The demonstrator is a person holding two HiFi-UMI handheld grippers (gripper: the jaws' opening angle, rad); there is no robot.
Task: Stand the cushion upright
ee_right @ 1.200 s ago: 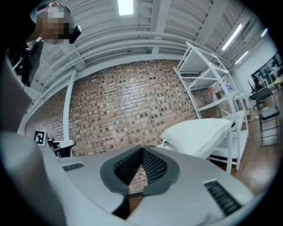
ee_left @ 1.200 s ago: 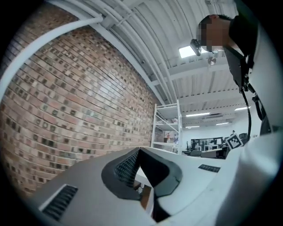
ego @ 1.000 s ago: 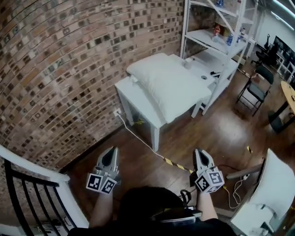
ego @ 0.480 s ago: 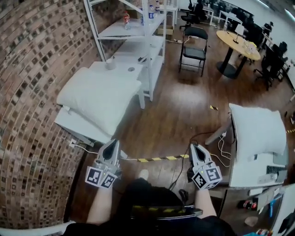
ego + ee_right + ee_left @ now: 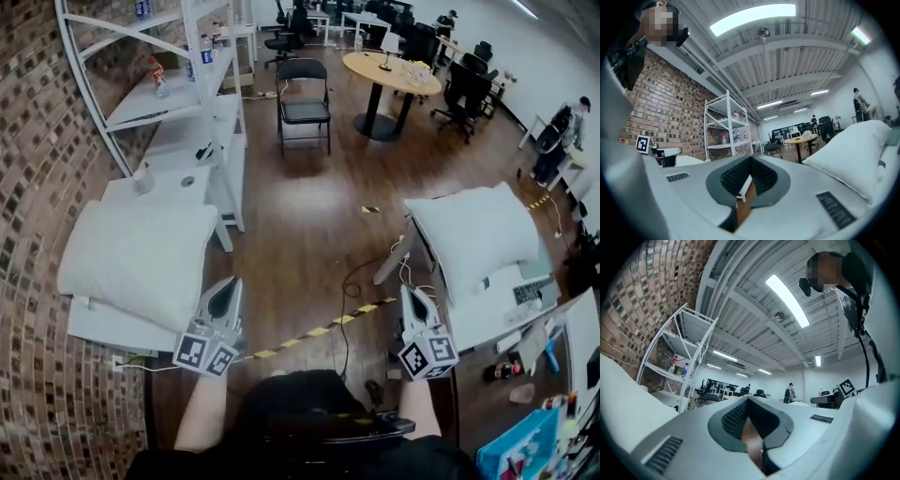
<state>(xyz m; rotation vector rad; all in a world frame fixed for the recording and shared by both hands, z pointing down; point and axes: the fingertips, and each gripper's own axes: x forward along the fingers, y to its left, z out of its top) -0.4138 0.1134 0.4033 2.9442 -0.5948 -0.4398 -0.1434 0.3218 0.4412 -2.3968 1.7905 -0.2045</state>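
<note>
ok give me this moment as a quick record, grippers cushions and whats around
left hand-held gripper: shut, empty, touching nothing
right hand-held gripper: shut, empty, touching nothing
left cushion: white, lying flat on white table by brick wall
right cushion: white, lying on desk, not upright
floor: wood, yellow-black tape across it
background: shelf unit, folding chair, round table
task status: neither cushion gripped yet
</note>
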